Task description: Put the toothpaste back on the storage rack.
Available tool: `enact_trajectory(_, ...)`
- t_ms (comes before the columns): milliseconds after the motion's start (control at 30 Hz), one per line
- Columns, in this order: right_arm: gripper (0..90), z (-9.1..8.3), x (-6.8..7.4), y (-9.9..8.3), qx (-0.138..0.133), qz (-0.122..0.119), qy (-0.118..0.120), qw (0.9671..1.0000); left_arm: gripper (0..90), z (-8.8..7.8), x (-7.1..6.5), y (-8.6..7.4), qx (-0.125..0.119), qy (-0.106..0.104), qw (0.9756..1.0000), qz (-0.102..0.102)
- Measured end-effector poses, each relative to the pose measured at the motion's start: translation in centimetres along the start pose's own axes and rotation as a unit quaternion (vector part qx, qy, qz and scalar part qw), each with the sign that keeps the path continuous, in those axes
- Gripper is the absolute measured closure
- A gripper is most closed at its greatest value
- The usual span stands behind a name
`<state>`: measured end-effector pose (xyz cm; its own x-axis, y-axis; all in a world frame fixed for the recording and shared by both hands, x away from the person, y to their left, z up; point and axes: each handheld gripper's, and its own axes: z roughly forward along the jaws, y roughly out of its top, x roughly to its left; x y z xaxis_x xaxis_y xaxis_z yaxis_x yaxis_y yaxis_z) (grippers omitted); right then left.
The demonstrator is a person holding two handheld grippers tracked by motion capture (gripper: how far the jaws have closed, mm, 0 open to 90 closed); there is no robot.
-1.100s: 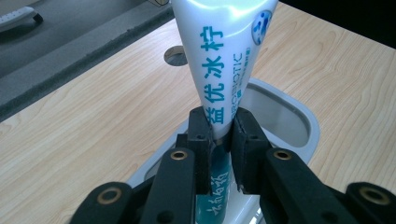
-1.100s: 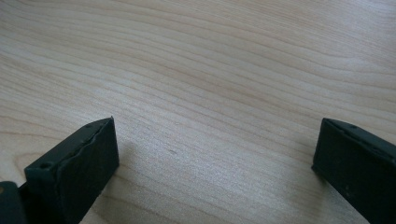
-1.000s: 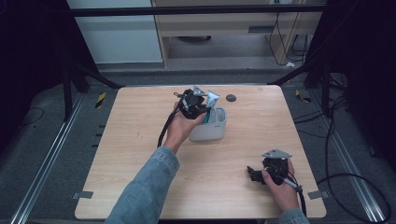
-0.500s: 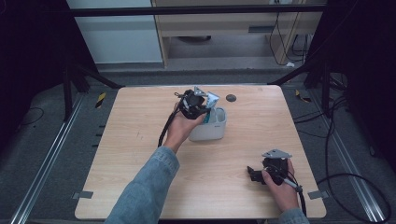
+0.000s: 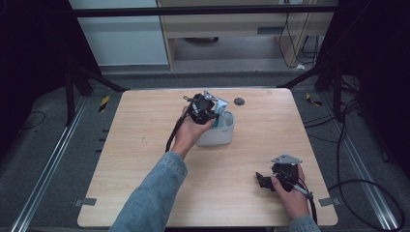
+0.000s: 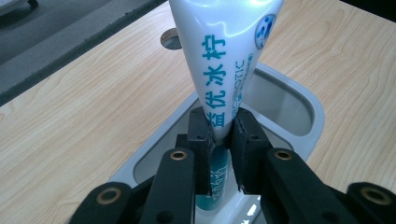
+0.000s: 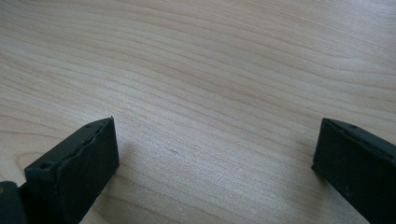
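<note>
A white tube with teal lettering (image 6: pixel 224 56) stands upright in a white oval cup (image 6: pixel 299 105) near the table's middle. My left gripper (image 6: pixel 220 128) is shut on the tube's lower part, its pads pinching it flat just above the cup's rim. In the high view the left gripper (image 5: pixel 209 112) sits over the cup (image 5: pixel 217 135) with the tube (image 5: pixel 220 107) poking out to its right. My right gripper (image 5: pixel 261 180) rests low at the table's front right, held in a hand. Its jaws stand wide apart over bare wood (image 7: pixel 215 154), with nothing between them.
A small dark round disc (image 5: pixel 239 101) lies on the table (image 5: pixel 145 125) behind the cup. A black cable hangs from the left gripper down to the tabletop. Metal rails run along the floor at both sides of the table.
</note>
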<state>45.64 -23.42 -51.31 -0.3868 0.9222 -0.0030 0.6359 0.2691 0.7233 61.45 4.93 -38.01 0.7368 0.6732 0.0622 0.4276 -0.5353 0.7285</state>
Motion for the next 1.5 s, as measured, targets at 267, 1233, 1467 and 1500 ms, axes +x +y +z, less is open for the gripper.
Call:
enact_trajectory(267,0.4,0.0,0.0,0.0,0.000,0.000,0.000,1.0000,78.0,0.1,0.0,0.1,0.000,-0.001,1.0000,-0.003)
enact_trajectory(1233,0.4,-0.1,0.2,-0.1,0.001,0.000,0.003,1.0000,68.7,-1.2,-0.3,0.3,-0.020,0.001,0.9998,-0.009)
enact_trajectory(1467,0.4,-0.1,0.3,-0.1,0.001,-0.001,0.003,1.0000,66.6,-2.0,-0.8,0.2,-0.028,0.001,0.9996,-0.006)
enact_trajectory(1500,0.4,-0.1,0.3,-0.1,0.000,-0.002,0.002,1.0000,66.2,-2.2,-0.9,0.2,-0.027,0.001,0.9996,-0.005)
